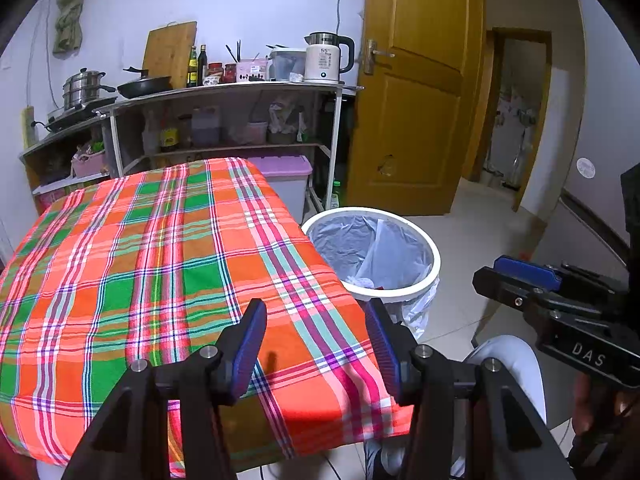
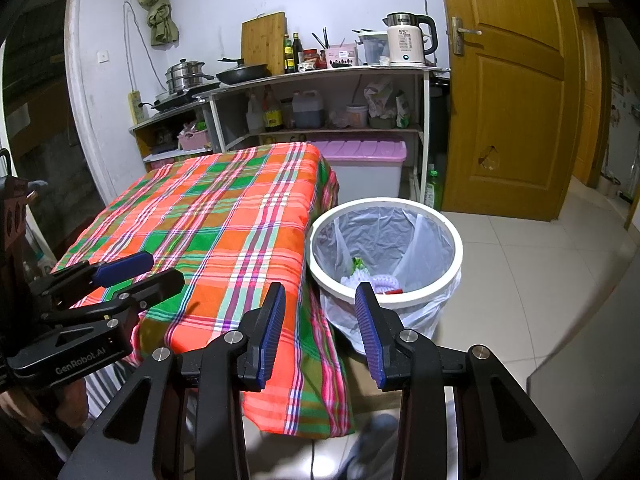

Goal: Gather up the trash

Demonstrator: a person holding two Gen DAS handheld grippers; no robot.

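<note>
Left wrist view: left hand-held gripper (image 1: 316, 344) hovers above the near right part of the worktop (image 1: 120, 264), fingers well apart, nothing between the blue pads (image 1: 250, 350).
Left pose: points forward and slightly down over the plaid cloth, its right finger out past the cloth's right edge toward the bin (image 1: 434, 264).
Right wrist view: right hand-held gripper (image 2: 320, 330) hangs over the worktop's near right corner, fingers apart and empty; left finger over the cloth, right finger over the bin's near rim.
Right as seen from the left camera: right hand-held gripper (image 1: 520, 280) juts in from the right edge, above the floor (image 1: 472, 232) and just beside the bin.
Left as seen from the right camera: left hand-held gripper (image 2: 132, 272) lies over the worktop's near left edge, a hand (image 2: 48, 408) partly visible below it.
Trash: several pieces lie at the bottom of the lined bin (image 2: 456, 248), among them white foam netting (image 2: 356, 278), something green (image 2: 358, 264) and a small red item (image 2: 394, 291).
Worktop edges: cloth drapes over the right and near sides; the right side almost touches the bin.
Open room: tiled floor lies right of the bin, toward the wooden door (image 2: 516, 92).
Behind: shelf (image 2: 320, 100) with kettle (image 2: 406, 40) and pans stands against the far wall, beyond the worktop.
</note>
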